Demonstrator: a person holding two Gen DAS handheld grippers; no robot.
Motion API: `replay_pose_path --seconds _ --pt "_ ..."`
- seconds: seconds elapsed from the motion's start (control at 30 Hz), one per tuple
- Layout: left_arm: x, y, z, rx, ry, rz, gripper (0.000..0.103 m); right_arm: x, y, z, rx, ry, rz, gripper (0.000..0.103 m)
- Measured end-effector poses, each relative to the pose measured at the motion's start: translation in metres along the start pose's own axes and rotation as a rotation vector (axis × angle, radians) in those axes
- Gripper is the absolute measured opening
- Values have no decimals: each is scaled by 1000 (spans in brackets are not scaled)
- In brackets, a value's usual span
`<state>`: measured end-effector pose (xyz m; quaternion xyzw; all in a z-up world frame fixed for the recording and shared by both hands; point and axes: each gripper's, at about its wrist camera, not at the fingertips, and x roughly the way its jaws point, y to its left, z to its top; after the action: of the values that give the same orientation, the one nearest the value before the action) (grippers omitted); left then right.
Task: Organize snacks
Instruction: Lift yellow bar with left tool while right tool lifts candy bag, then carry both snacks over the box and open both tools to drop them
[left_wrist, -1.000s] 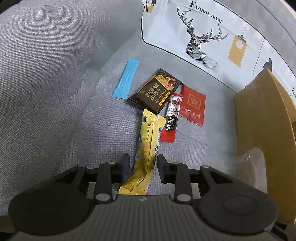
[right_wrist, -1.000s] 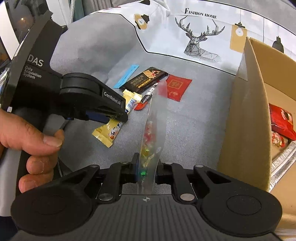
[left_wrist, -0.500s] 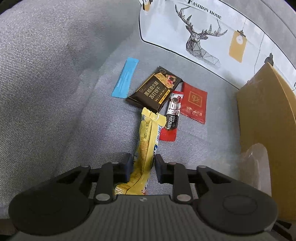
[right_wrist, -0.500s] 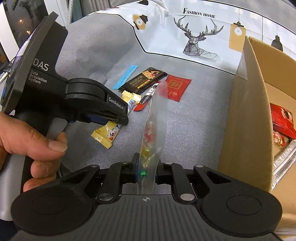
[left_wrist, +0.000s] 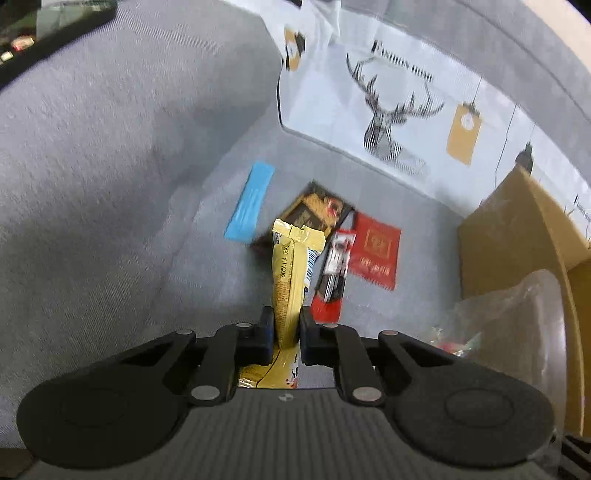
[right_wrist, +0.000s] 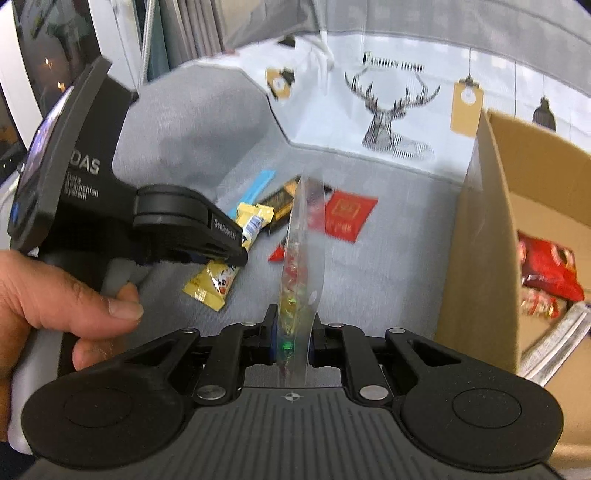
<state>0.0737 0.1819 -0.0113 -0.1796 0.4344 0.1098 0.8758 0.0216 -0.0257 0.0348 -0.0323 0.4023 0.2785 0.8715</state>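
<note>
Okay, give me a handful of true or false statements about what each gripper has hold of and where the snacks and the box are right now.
1. The left gripper is shut on the long yellow snack wrapper. True; its jaws have just been closing on it.
2. The right gripper is empty. False: it is shut on a clear plastic bag of colourful candies.
3. The flat red square packet lies on the grey fabric sofa seat. True.
4. The brown cardboard box is empty. False: red packets already lie inside.
5. The light blue stick sachet is in the box. False: it lies on the seat.
</note>
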Motion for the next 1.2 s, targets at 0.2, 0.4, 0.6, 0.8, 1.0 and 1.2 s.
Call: replay_pose_path --seconds 0.2,0.4,0.6,0.8,1.0,1.2 --pt "-20 -2 4 -2 -114 -29 14 -17 0 7 -13 -122 -18 15" --pt "-32 -10 5 26 -182 -63 14 -34 -9 13 5 -218 -28 15" --pt "-35 -19 2 69 -186 -88 14 -39 -17 16 38 -243 -39 15" --pt "-40 -24 0 98 -211 -104 14 -47 -24 17 63 -283 -47 15" --pt "-46 -30 -2 138 -247 -118 14 -54 -34 20 81 -313 -31 16" --pt "-51 -37 -1 156 -282 -139 14 -67 -43 18 93 -358 -27 15"
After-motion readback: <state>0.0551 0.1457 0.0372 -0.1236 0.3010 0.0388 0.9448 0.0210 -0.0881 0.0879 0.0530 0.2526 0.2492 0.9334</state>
